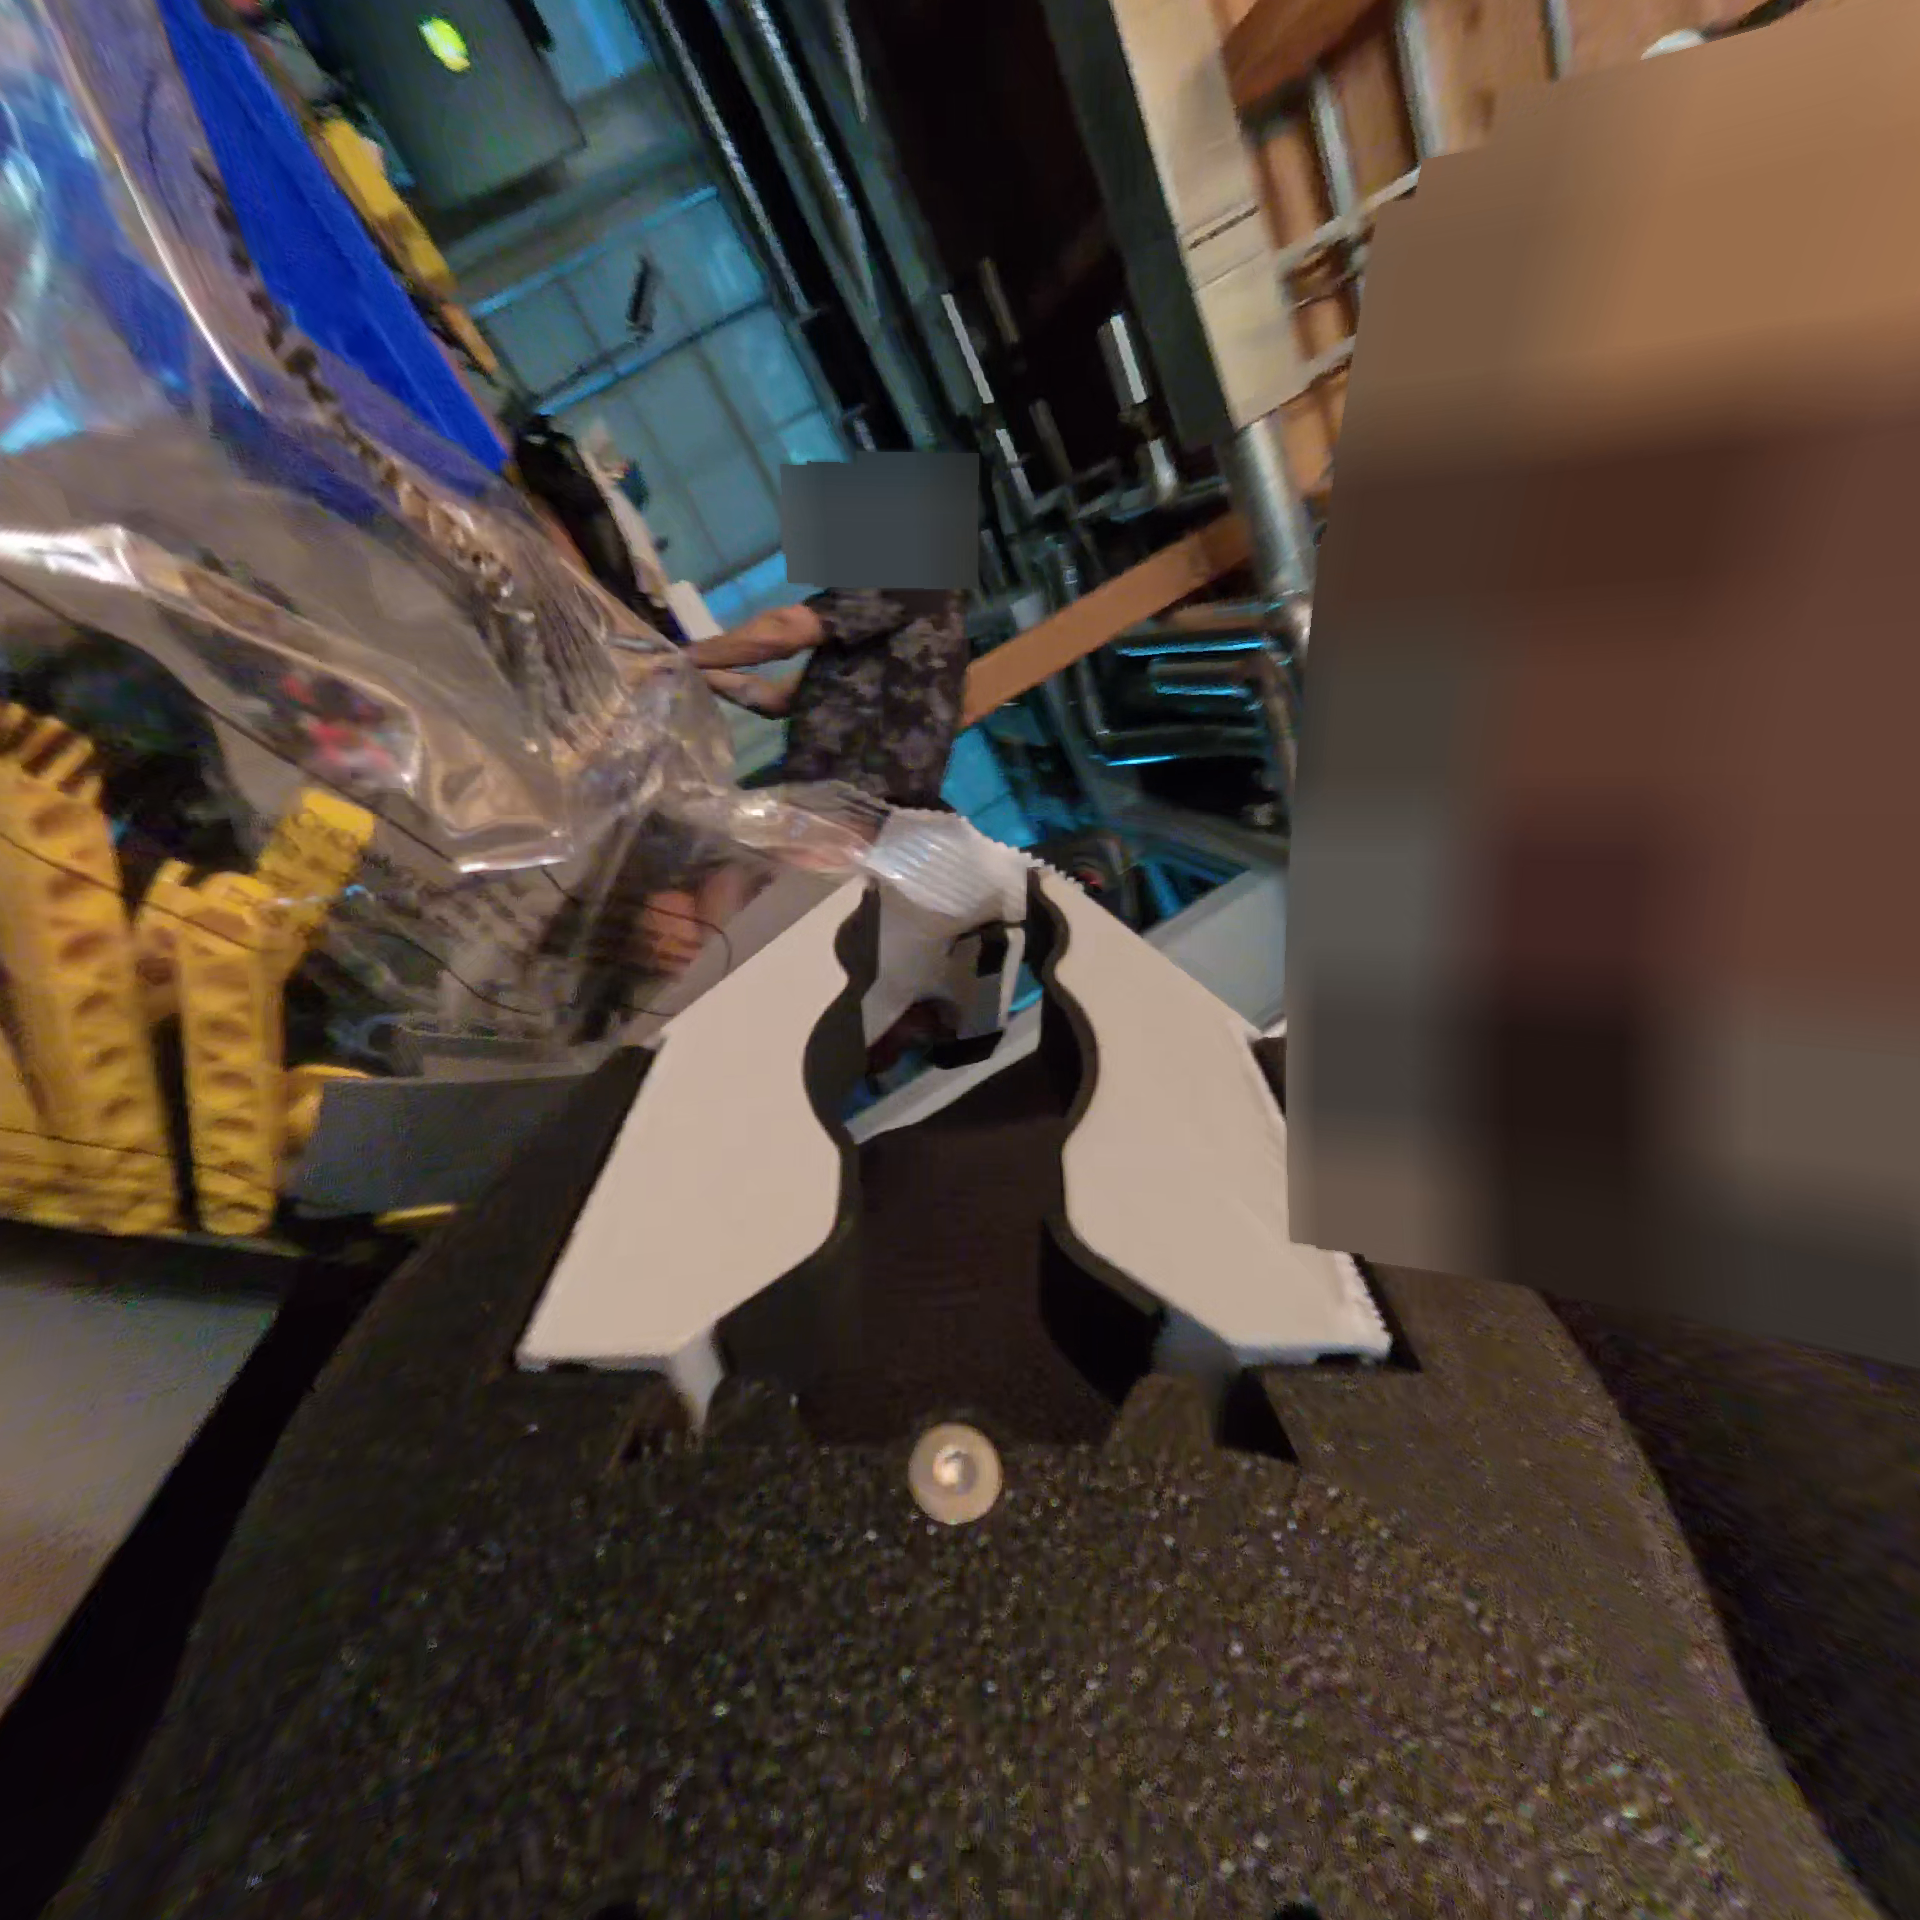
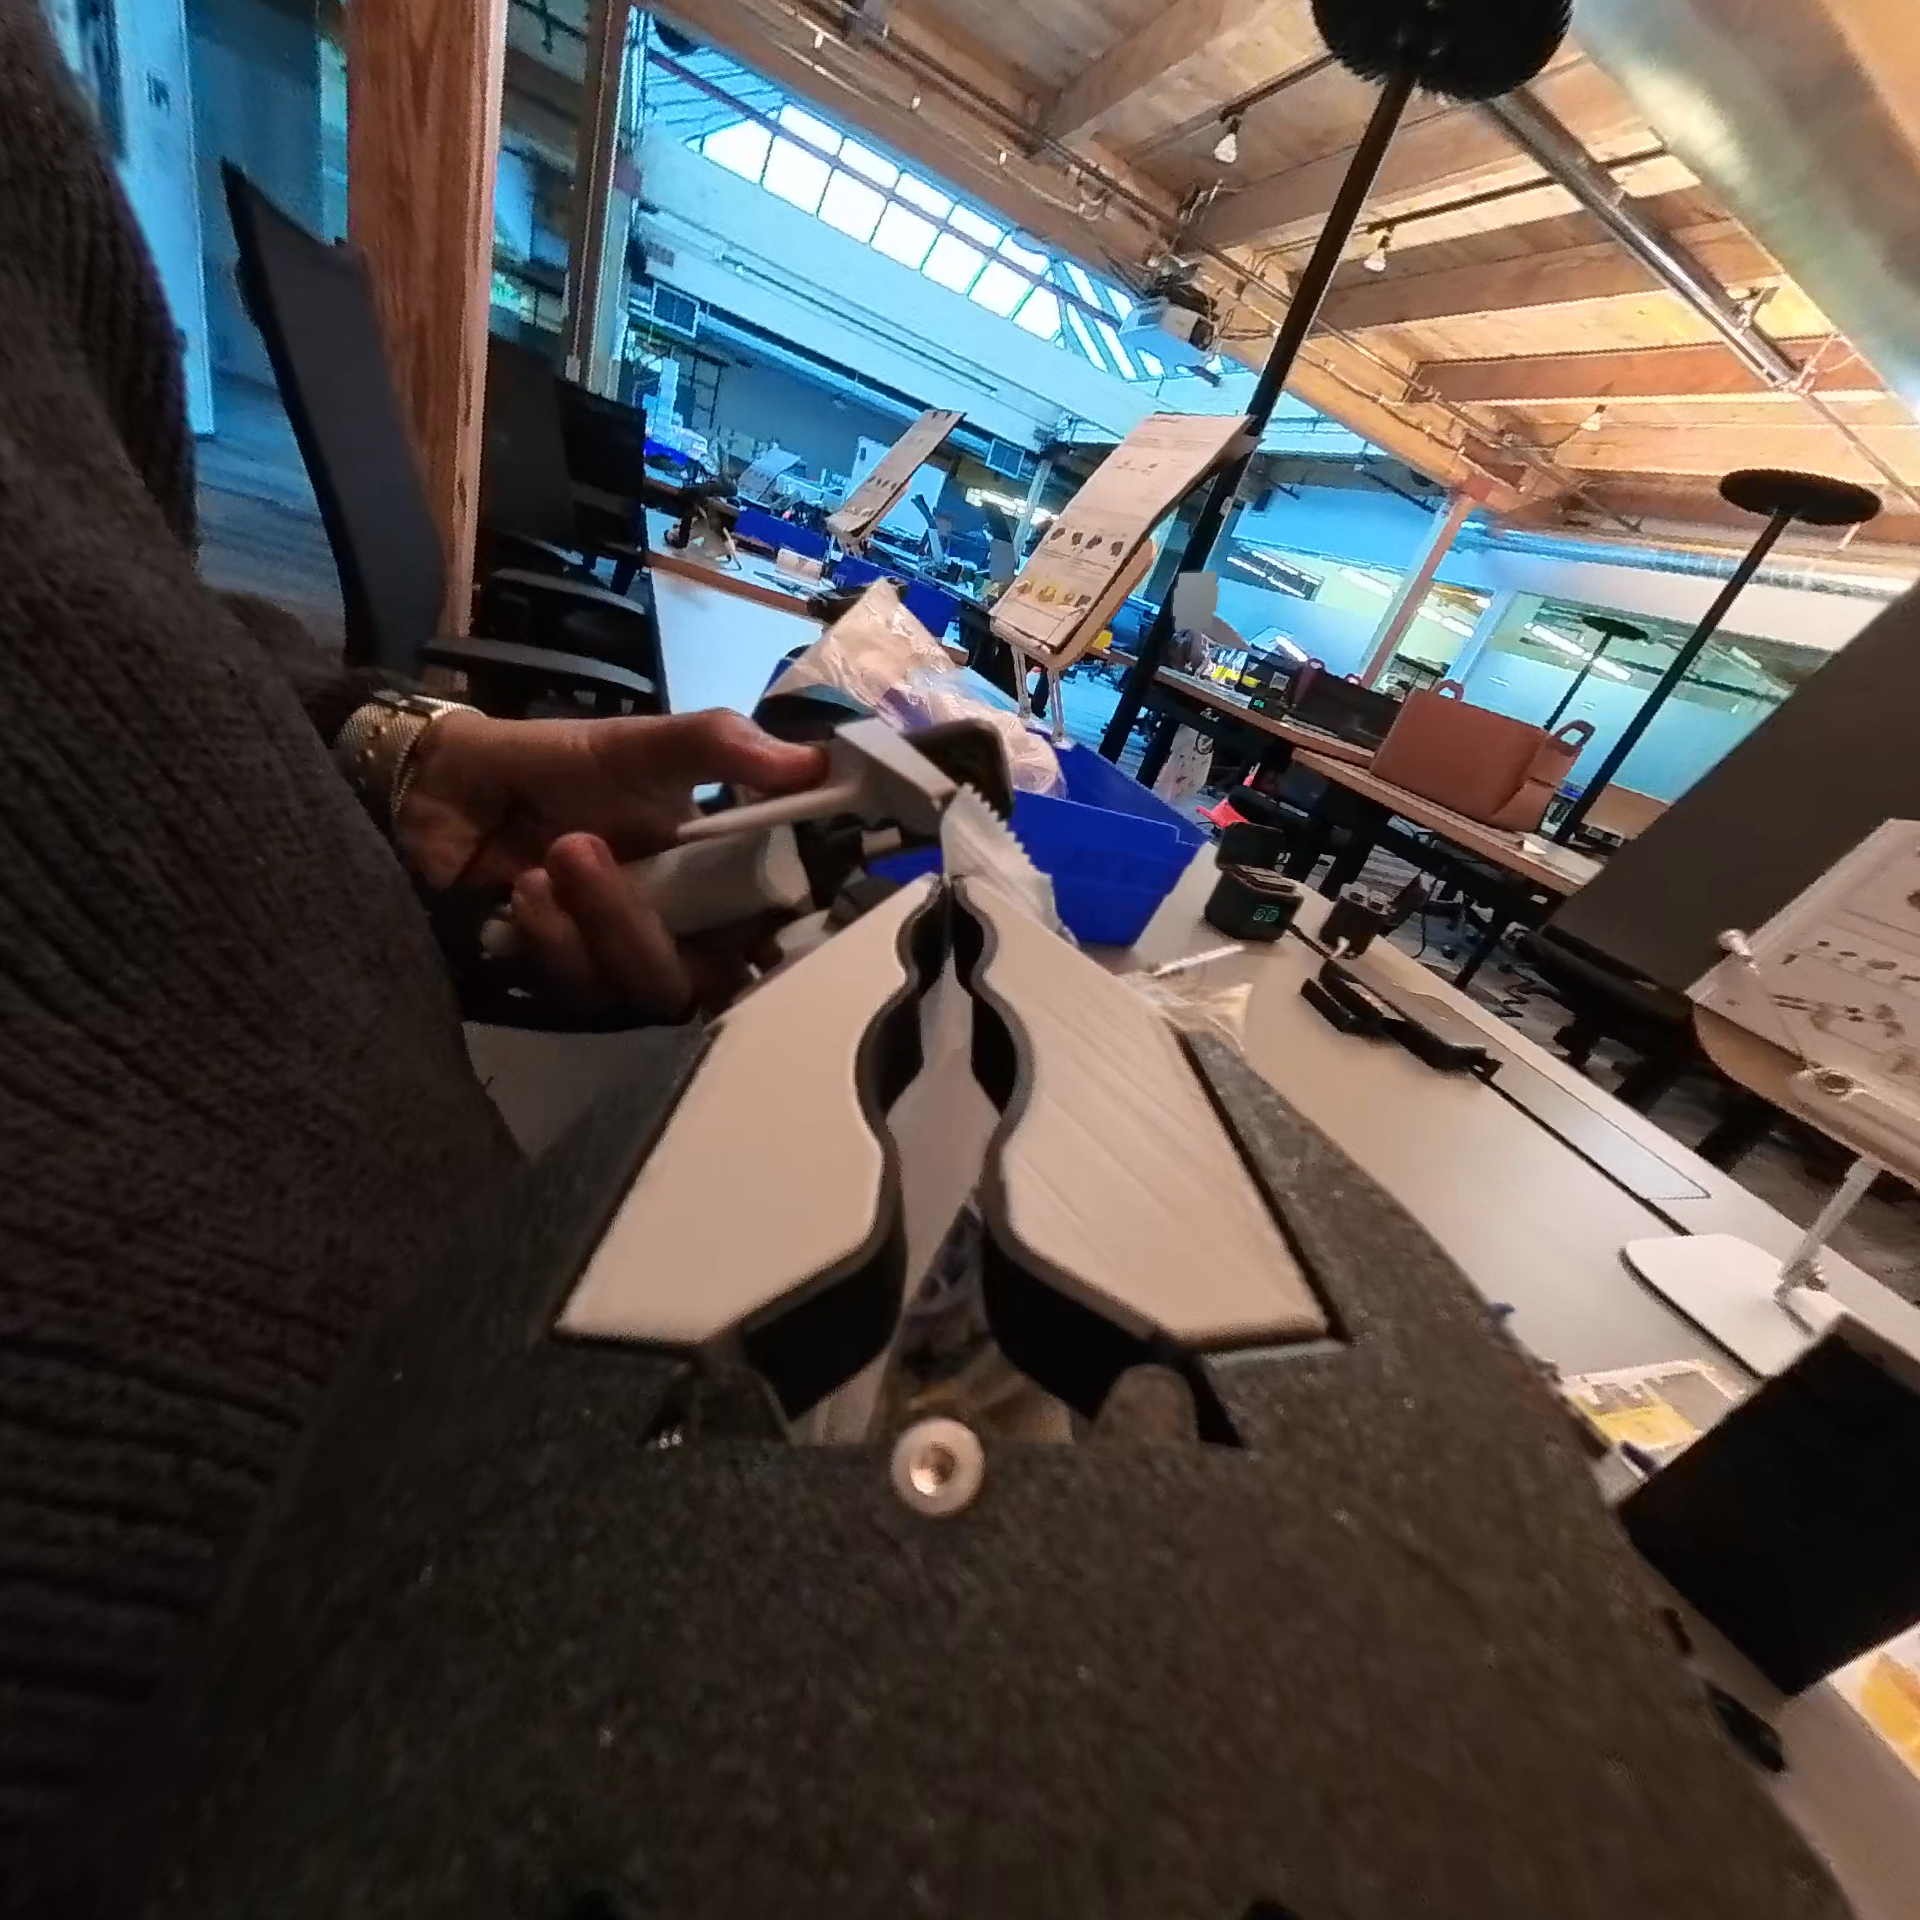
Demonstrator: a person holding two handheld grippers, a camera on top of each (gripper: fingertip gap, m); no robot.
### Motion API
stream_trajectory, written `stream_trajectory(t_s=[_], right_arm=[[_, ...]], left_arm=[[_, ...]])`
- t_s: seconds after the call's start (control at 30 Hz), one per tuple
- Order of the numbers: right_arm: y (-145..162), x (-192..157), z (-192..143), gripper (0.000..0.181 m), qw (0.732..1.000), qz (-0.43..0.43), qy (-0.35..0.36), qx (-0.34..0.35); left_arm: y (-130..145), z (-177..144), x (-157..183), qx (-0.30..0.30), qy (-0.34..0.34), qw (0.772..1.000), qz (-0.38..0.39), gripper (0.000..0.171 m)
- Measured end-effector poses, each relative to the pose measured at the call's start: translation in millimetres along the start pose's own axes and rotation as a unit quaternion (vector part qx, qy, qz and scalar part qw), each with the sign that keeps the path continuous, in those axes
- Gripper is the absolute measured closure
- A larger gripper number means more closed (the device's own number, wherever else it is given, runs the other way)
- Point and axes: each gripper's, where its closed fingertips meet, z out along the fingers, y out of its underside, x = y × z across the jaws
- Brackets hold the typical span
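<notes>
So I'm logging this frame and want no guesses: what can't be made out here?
- Contents of the clear plastic bag, left wrist view: motion blur and glare; only yellow pieces show.
- What the left gripper pinches beyond the bag's corner: its white fingers cover it.
- The bag in the right gripper, right wrist view: mostly behind its fingers.
- Blue bin: inside not visible.

A large open workshop shows under a ceiling of exposed wooden beams (image 2: 1455,312) with track lights; a row of skylights (image 2: 935,218) lets in bluish daylight; a thick wooden post (image 2: 426,343) rises at the left, with dark office chairs (image 2: 540,582) just beside it; long pale tables (image 2: 1455,1122) stretch away, one bearing a brown basket (image 2: 1465,758); black floor lamps (image 2: 1766,582) stand between the desks; metal pipes (image 1: 1262,520) run along a wall in the left wrist view.
</notes>
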Motion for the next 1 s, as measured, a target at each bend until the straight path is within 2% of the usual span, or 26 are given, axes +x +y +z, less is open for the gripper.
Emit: stream_trajectory(t_s=[0.03,0.13,0.3,0.4,0.6,0.8,0.97,1.0], right_arm=[[-1,-1,-1,0.181,1.0,-0.009,-0.001,-0.001],[0,-5,0,0.181,1.0,-0.028,-0.005,-0.01],[-10,1,-10,0.181,1.0,-0.013,0.004,0.027],[-15,-9,-13,0.181,0.998,0.005,-0.032,0.045],[4,-39,-2,0.181,0.993,0.011,-0.118,-0.001],[6,-47,-5,0.181,0.989,0.009,-0.149,-0.016],[28,-51,2,0.181,0.982,-0.079,-0.132,-0.105],[33,-54,4,0.181,0.979,-0.096,-0.133,-0.121]], left_arm=[[1,-1,-3,-0.005,-0.021,1.0,0.019,0.15],[3,0,-8,-0.011,-0.05,0.997,0.051,0.154],[-2,-4,-13,0.019,-0.053,0.998,0.037,0.158],[-4,-4,-15,0.018,-0.057,0.998,0.024,0.158],[8,6,-23,-0.02,-0.056,0.998,-0.004,0.158],[16,11,-20,-0.044,-0.025,0.998,-0.041,0.157],[20,8,-30,-0.05,-0.045,0.997,-0.049,0.151],[24,8,-32,-0.066,-0.059,0.996,-0.034,0.16]])
